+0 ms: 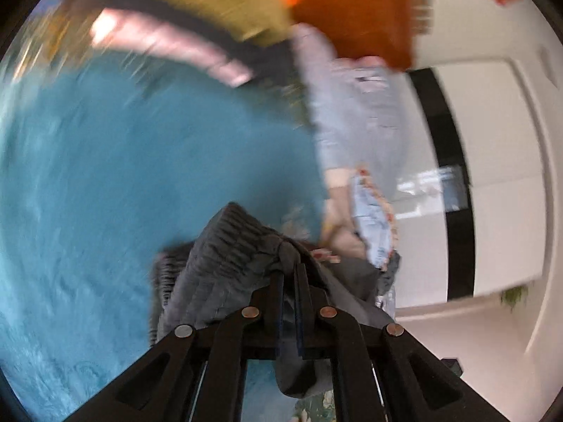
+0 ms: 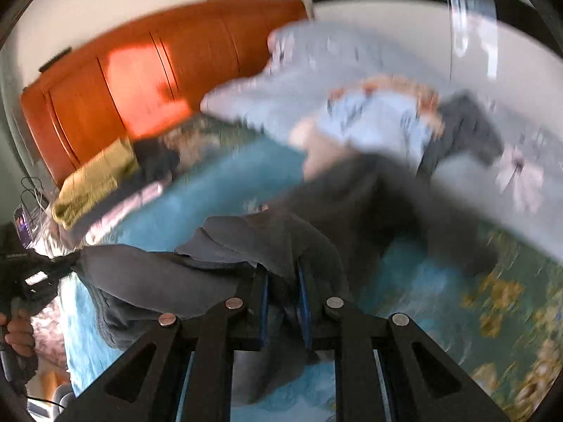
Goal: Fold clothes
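Observation:
A dark grey garment point(image 1: 228, 256) with a ribbed hem hangs from my left gripper point(image 1: 290, 274), which is shut on its cloth above the blue bedspread point(image 1: 123, 176). In the right wrist view the same grey garment point(image 2: 218, 256) is pinched in my right gripper point(image 2: 283, 274), also shut, and it drapes off to the left. Both views are blurred by motion. The person in light blue clothes point(image 2: 352, 81) stands close behind the cloth.
A yellow-green garment point(image 2: 95, 179) and a pink one point(image 2: 140, 197) lie at the head of the bed, in front of an orange wooden headboard point(image 2: 147, 63). The bedspread has a floral patch point(image 2: 510, 316) at the right. White walls and a door point(image 1: 492, 176) are beyond.

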